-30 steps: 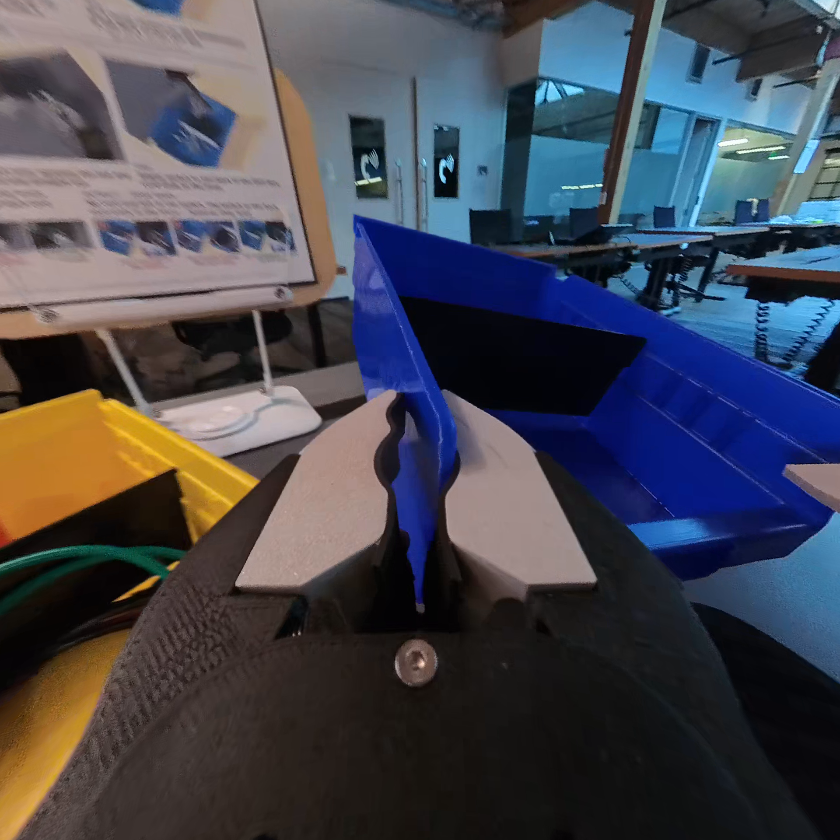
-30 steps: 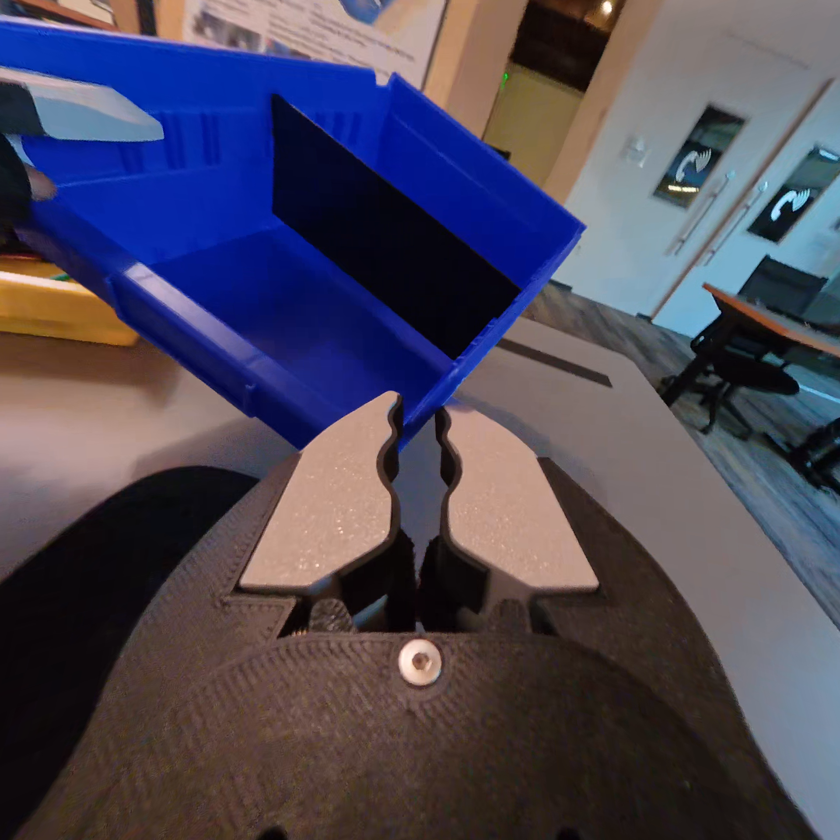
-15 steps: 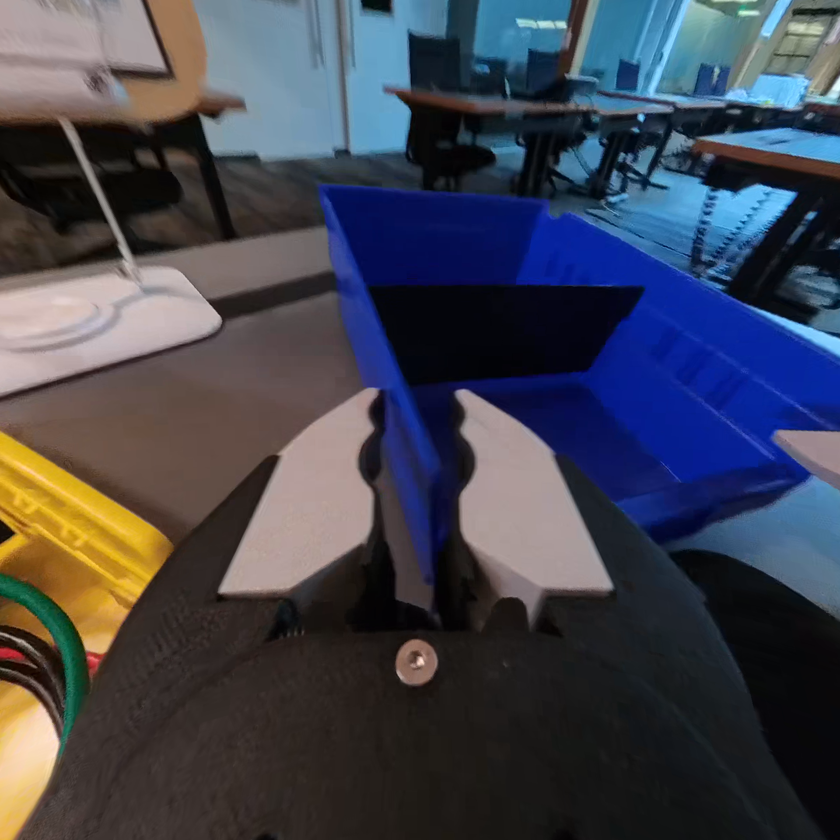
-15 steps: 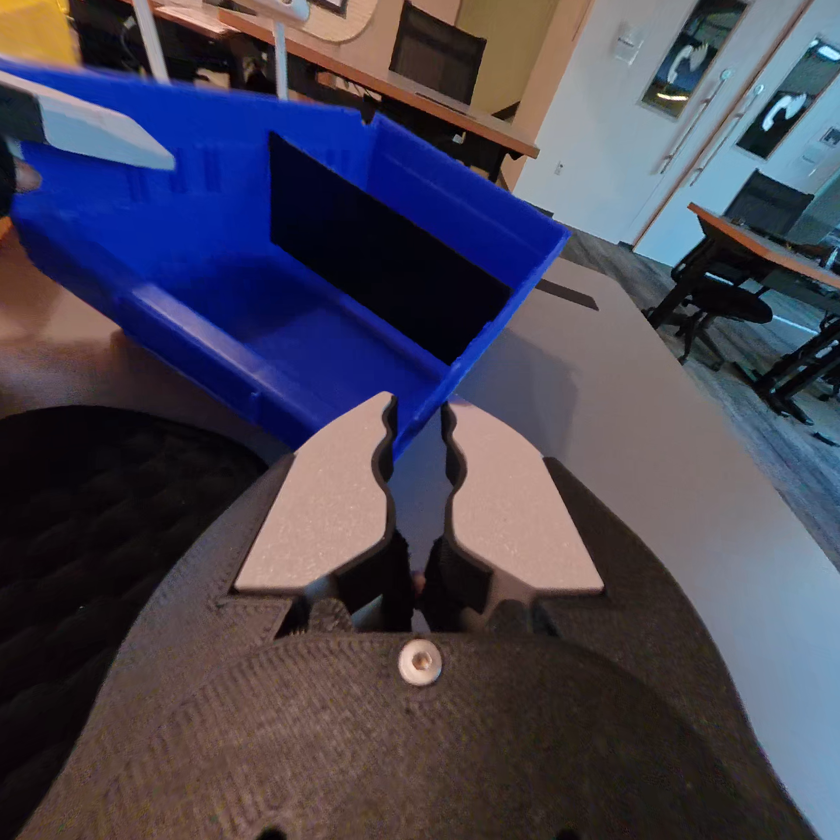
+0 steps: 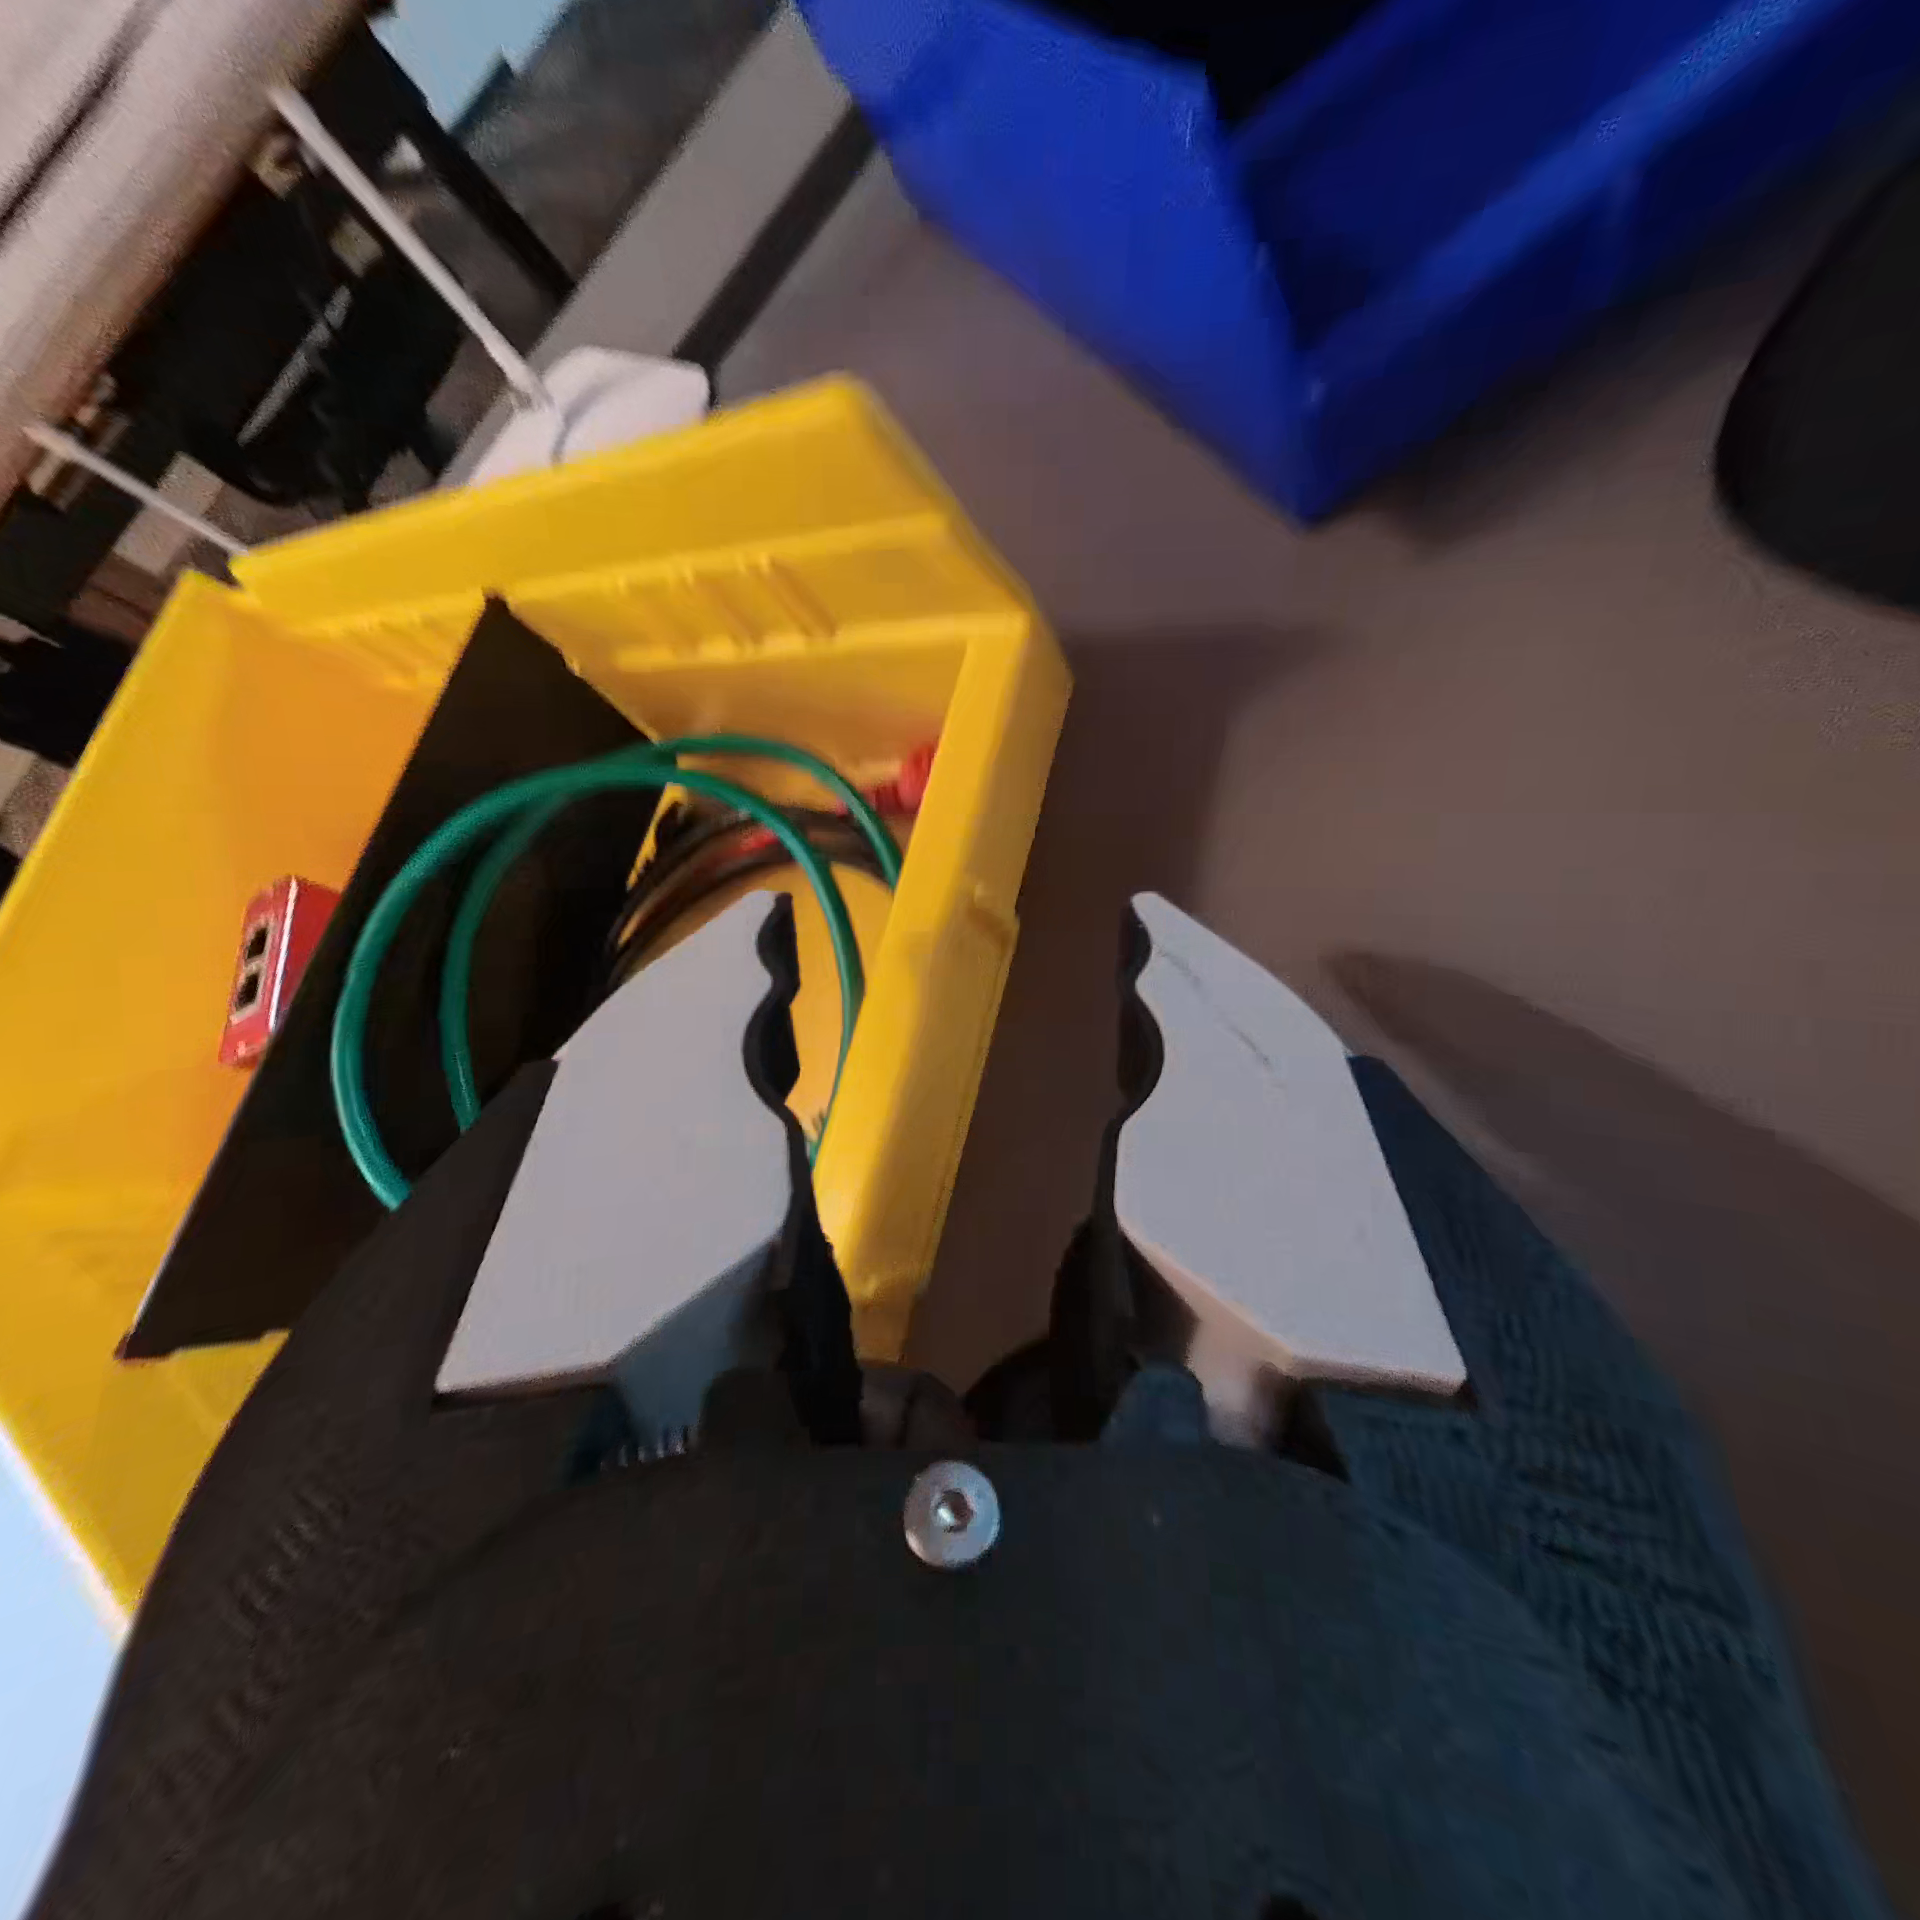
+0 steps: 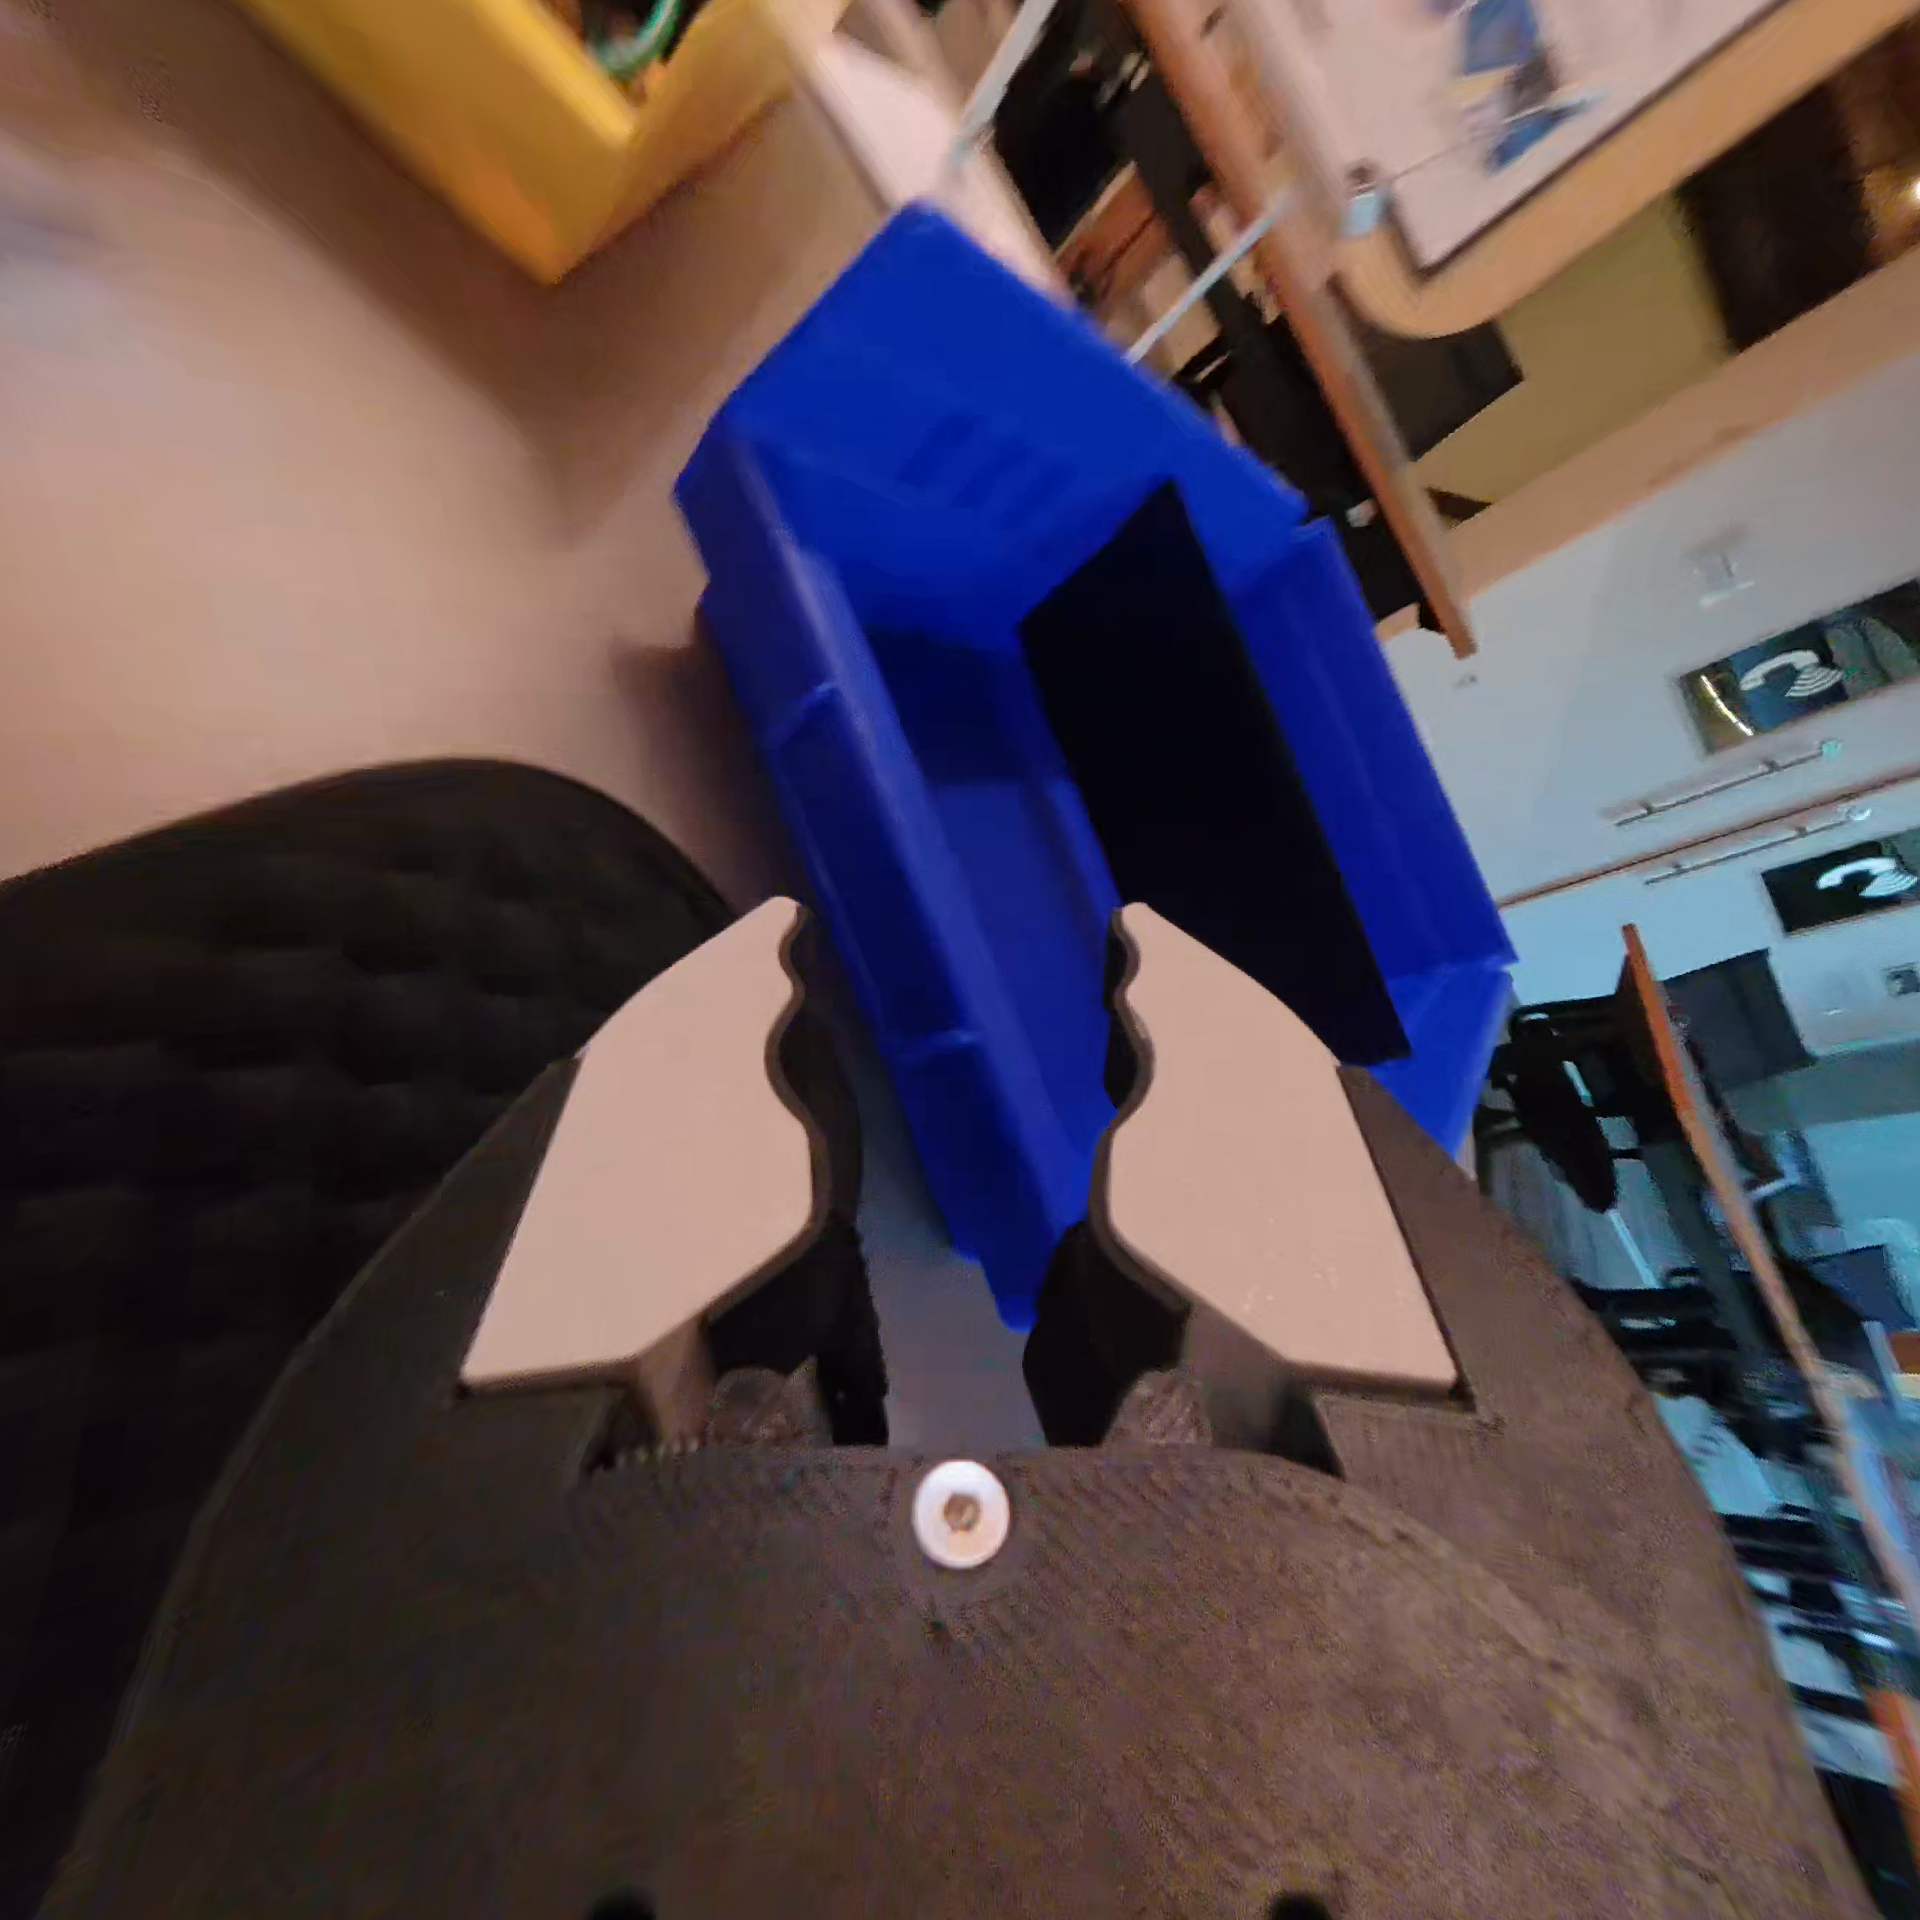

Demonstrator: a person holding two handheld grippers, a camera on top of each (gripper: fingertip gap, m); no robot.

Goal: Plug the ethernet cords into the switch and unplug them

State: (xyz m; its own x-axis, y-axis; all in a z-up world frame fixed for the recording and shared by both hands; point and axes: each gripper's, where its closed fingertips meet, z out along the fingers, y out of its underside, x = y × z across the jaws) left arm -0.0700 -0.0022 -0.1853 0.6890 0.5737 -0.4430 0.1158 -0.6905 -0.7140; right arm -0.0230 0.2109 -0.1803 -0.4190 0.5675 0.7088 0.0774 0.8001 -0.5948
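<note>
In the left wrist view a yellow bin [image 5: 935, 1039] holds a coiled green ethernet cord [image 5: 416, 935], dark and red cords [image 5: 748, 831], and a small red switch [image 5: 265, 966] behind a black divider [image 5: 343, 1091]. My left gripper [image 5: 956, 925] is open and empty, its jaws astride the bin's right wall. In the right wrist view my right gripper [image 6: 956, 925] is open and empty, just in front of the near end of an empty blue bin [image 6: 935, 935] with a black divider [image 6: 1195, 779].
The blue bin [image 5: 1247, 260] sits at the upper right of the grey table [image 5: 1455, 831] in the left wrist view. A white stand base [image 5: 603, 405] is behind the yellow bin. The yellow bin's corner [image 6: 520, 135] shows top left in the right wrist view. A black mat [image 6: 260, 987] lies at left.
My left gripper has let go of the blue bin's wall, opened, and swung left over the yellow bin. My right gripper has opened wider. The blue bin now rests on the table.
</note>
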